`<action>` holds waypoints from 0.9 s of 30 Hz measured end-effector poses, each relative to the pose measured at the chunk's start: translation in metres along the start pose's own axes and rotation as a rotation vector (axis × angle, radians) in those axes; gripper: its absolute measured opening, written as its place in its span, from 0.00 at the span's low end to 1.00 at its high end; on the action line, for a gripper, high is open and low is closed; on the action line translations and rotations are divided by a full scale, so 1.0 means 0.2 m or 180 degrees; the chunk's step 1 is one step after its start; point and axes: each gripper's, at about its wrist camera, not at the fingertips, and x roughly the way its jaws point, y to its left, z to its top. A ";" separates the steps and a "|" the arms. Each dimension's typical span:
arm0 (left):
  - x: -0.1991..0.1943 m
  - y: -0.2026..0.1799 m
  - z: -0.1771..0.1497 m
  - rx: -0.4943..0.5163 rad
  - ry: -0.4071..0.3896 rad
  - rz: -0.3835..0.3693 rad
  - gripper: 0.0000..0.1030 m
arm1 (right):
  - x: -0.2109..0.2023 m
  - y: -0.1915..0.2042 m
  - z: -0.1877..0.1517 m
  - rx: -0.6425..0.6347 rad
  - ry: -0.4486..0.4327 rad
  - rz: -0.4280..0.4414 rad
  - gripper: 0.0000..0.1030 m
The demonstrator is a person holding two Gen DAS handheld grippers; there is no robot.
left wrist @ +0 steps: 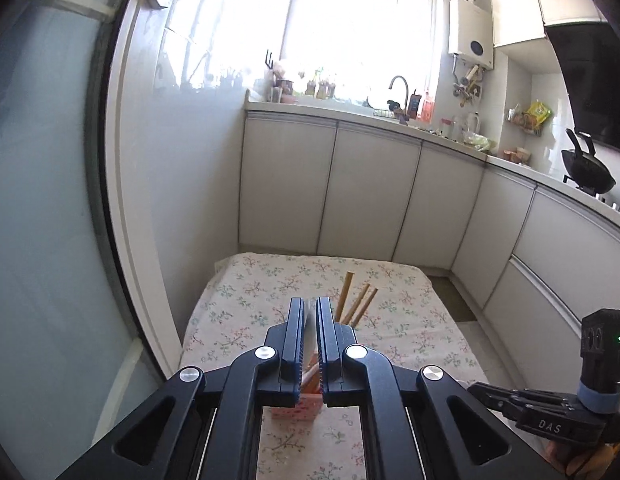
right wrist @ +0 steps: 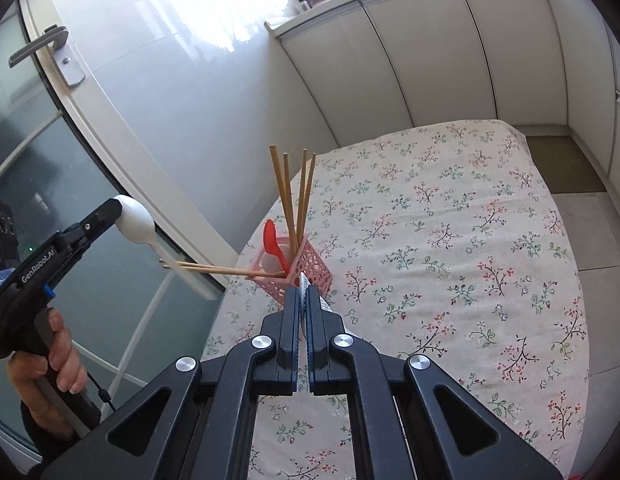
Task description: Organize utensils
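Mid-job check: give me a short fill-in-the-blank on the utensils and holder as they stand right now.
1. The left hand-held gripper is shut on a ____ spoon.
2. The spoon already standing in the basket is ____.
3. The basket is ____ in colour and sits on the floral tablecloth.
4. The number of chopsticks standing upright in the basket is ____.

Missing words: white; red; pink; four

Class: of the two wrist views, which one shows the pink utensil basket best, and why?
The right wrist view. There the pink utensil basket shows its lattice wall, open top and red spoon. In the left wrist view the left gripper hides all but a lower part.
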 end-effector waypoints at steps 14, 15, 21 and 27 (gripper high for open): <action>0.28 0.00 -0.28 0.0579 0.1522 -0.0281 0.40 | 0.05 0.00 0.05 -0.0013 0.0205 0.0067 0.02; 0.32 -0.03 -0.36 0.0747 0.1697 -0.0306 0.41 | 0.06 0.00 0.05 -0.0019 0.0249 0.0068 0.02; 0.45 -0.17 -0.79 0.1416 0.2645 -0.0517 0.41 | 0.13 -0.02 0.01 0.0028 0.0544 -0.0044 0.02; 0.40 -0.29 -0.98 0.1871 0.3055 -0.0881 0.42 | 0.14 -0.08 -0.03 0.0130 0.0688 -0.0134 0.02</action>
